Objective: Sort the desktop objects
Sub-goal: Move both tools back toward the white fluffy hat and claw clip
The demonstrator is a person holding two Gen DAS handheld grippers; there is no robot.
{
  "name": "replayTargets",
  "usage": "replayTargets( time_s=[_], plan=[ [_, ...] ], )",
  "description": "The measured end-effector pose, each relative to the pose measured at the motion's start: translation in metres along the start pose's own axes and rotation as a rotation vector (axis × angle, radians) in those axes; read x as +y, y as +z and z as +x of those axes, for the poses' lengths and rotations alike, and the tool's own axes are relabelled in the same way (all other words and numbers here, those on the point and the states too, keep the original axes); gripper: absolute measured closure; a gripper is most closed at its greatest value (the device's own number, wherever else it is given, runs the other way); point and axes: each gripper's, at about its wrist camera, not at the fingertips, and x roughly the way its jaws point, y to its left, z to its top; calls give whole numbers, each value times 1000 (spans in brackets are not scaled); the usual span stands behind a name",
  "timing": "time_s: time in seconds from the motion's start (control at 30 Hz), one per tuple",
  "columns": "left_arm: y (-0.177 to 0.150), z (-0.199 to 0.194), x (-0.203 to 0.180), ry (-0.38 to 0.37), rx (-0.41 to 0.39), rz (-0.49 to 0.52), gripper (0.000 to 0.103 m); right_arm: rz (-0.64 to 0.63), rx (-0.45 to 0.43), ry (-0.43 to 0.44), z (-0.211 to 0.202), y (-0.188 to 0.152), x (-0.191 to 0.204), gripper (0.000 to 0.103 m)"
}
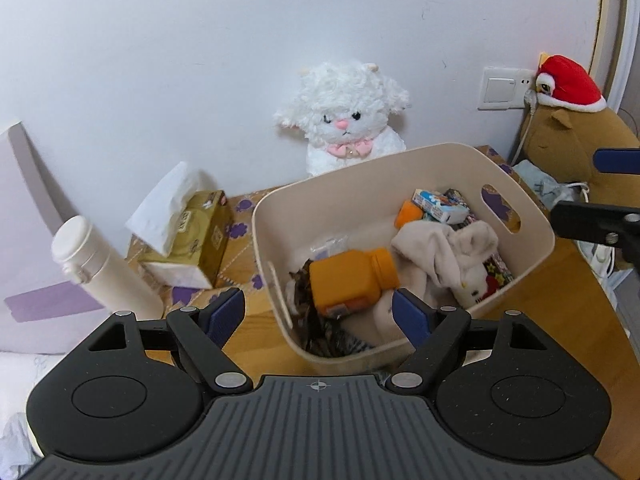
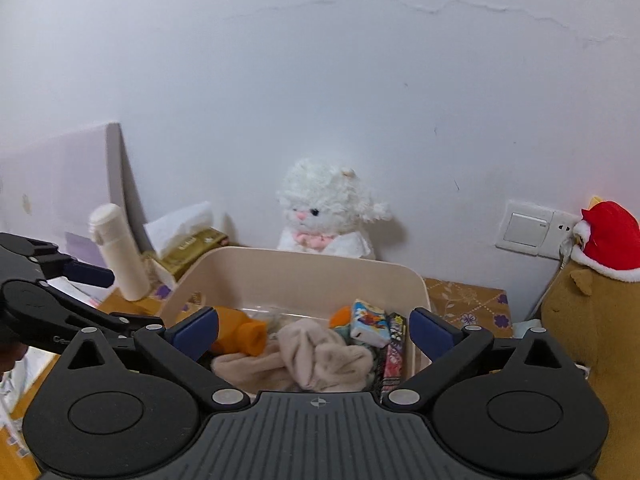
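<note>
Both grippers empty over bin, jaws apart.
L view: left gripper (image 1: 318,314) wide, orange bottle (image 1: 354,282) betw/just past tips in bin (image 1: 516,276), long axis crosswise. R view: right gripper (image 2: 314,330) wide, cloth (image 2: 320,360) betw tips, bottle nearer L jaw; L hand prob closer.

Matte black left gripper (image 1: 319,310) with blue-padded jaws, silver screws, ribbed grey housing.

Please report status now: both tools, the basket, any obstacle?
Left tool open, empty. Right tool open, empty. Beige plastic basket holds orange bottle, cream cloth. Nothing blocking.
</note>
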Motion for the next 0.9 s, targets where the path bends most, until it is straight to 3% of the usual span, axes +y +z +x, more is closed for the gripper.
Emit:
replayTargets(
  time_s=[0.23,0.43,0.9],
  plan=[
    [-27,-31,-6,-19,-8,23,21,94,7,22,-31,-20,-4,0],
    [-53,-45,-10,-41,14,27,21,61,43,7,-46,-50,2,0],
    [-112,-36,-11,-52,139,2,21,87,190,11,-48,-126,13,0]
  ],
)
